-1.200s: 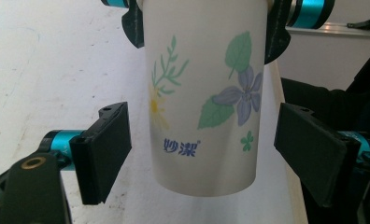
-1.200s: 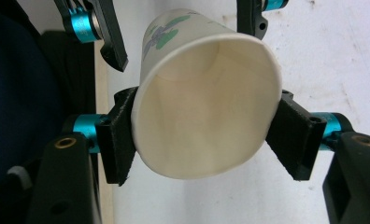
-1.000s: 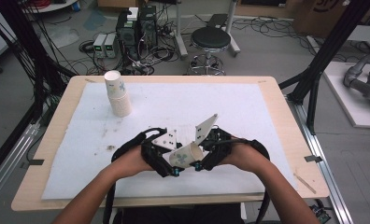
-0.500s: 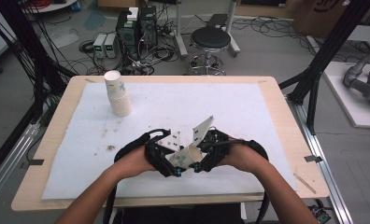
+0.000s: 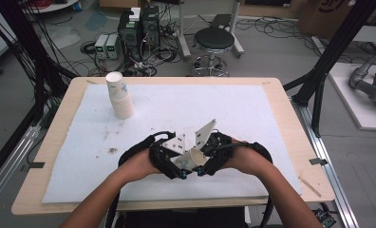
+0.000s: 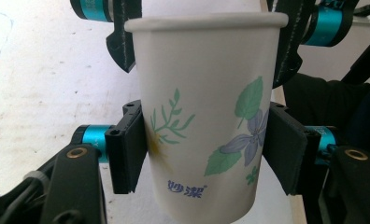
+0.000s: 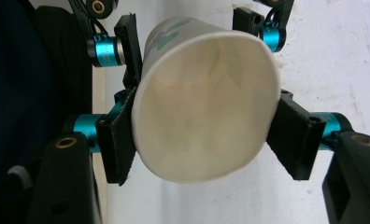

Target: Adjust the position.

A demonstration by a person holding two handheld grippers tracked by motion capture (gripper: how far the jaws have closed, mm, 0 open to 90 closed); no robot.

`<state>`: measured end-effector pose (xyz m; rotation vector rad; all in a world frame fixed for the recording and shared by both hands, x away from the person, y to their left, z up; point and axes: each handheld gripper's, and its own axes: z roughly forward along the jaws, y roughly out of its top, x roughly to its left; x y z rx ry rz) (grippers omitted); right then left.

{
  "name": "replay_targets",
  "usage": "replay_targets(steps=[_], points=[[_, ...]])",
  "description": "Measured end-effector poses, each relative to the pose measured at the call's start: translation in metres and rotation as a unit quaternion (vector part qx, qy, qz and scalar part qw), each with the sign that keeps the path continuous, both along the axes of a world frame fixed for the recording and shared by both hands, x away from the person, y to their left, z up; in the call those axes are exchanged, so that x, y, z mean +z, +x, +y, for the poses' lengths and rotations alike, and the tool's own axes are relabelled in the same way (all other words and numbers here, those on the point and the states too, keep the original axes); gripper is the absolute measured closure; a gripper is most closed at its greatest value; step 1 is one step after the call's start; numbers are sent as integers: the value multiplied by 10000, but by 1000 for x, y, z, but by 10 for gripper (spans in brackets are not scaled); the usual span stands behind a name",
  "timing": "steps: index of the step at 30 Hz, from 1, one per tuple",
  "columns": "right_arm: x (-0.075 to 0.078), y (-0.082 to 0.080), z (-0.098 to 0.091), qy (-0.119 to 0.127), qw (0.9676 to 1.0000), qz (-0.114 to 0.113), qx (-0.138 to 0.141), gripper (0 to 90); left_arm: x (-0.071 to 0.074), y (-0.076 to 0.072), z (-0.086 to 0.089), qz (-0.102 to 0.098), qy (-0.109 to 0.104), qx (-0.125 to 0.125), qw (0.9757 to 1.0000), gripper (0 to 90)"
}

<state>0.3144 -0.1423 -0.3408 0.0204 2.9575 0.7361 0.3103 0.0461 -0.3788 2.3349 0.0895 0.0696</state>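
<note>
— Pressing on a paper cup (image 6: 206,126), the pads (image 6: 127,149) of the left gripper (image 6: 204,149) are seen on both of its sides, the jaws having just been closing onto it.

— And the right gripper (image 7: 206,140)?

— Its pads (image 7: 293,135) are clamped near the cup's rim, which is squeezed oval. The cup is held between both hands above the white mat (image 5: 271,118), near the table's front edge. A stack of cups (image 5: 119,95) is left standing at the far left.

Matt paper cup (image 6: 206,121) with printed flowers; rough white table cover (image 5: 271,114).
</note>
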Motion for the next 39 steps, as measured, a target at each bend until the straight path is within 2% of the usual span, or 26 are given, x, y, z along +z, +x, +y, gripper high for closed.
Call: replay_targets(steps=[4,5,8,9,12,14,15,16,17,18,19,20,21,22,23,24,25,26,30,33,34,35,36,37,38,39], points=[[2,1,-1,154,9998,66,-84,287,-2,1,1,81,-182,71,9998,355],[3,3,-2,401,9988,167,-235,215,-3,1,3,97,-245,87,9996,355],[5,4,-6,665,9969,238,-352,210,-7,2,7,125,-364,196,9991,353],[7,5,-12,936,9942,278,-458,210,-10,3,11,157,-484,280,9983,353],[8,5,-18,1160,9913,266,-553,210,-13,3,17,158,-593,396,9973,350],[9,4,-25,1376,9880,217,-664,210,-15,3,22,150,-735,543,9957,349],[10,3,-34,1575,9844,152,-771,210,-18,3,29,150,-884,686,9936,348],[10,3,-34,1575,9844,152,-771,210,-18,3,29,150,-884,686,9936,346],[8,2,-43,1781,9796,109,-928,210,-21,4,36,116,-1000,825,9915,345],[8,2,-43,1781,9796,109,-928,210,-21,4,36,116,-1000,825,9915,343],[4,1,-53,1982,9734,7,-1148,210,-24,3,43,84,-1151,998,9883,338],[4,1,-53,1982,9734,7,-1148,210,-24,3,43,84,-1151,998,9883,336],[-1,0,-63,2206,9666,-89,-1298,210,-27,3,50,132,-1318,1157,9844,331],[-1,0,-63,2206,9666,-89,-1298,210,-27,3,50,132,-1318,1157,9844,328],[-8,-2,-72,2409,9589,-81,-1499,210,-29,4,53,121,-1337,1239,9832,327],[-8,-2,-72,2409,9589,-81,-1499,210,-31,4,56,122,-1361,1295,9821,327],[-15,-3,-80,2527,9536,-136,-1632,209,-32,4,58,133,-1415,1359,9805,326],[-15,-3,-80,2527,9536,-136,-1632,209,-34,4,61,111,-1448,1404,9794,326],[-31,-6,-95,2780,9392,-193,-2006,209,-37,4,71,2,-1646,1590,9735,325],[-41,-9,-104,2821,9324,-262,-2245,209,-40,3,81,-83,-1896,1768,9658,325],[-41,-9,-104,2821,9324,-262,-2245,209,-40,3,81,-83,-1896,1768,9658,324],[-47,-11,-109,2818,9279,-390,-2410,209,-40,3,84,-132,-1936,1799,9644,325],[-47,-11,-109,2818,9279,-390,-2410,209,-41,3,86,-147,-1997,1844,9622,325],[-52,-13,-113,2938,9215,-468,-2497,209,-41,3,91,-251,-2088,1925,9585,325],[-52,-13,-113,2938,9215,-468,-2497,209,-41,3,91,-251,-2088,1925,9585,325],[-57,-14,-117,2980,9168,-513,-2608,209,-41,3,95,-329,-2262,2047,9518,325]])
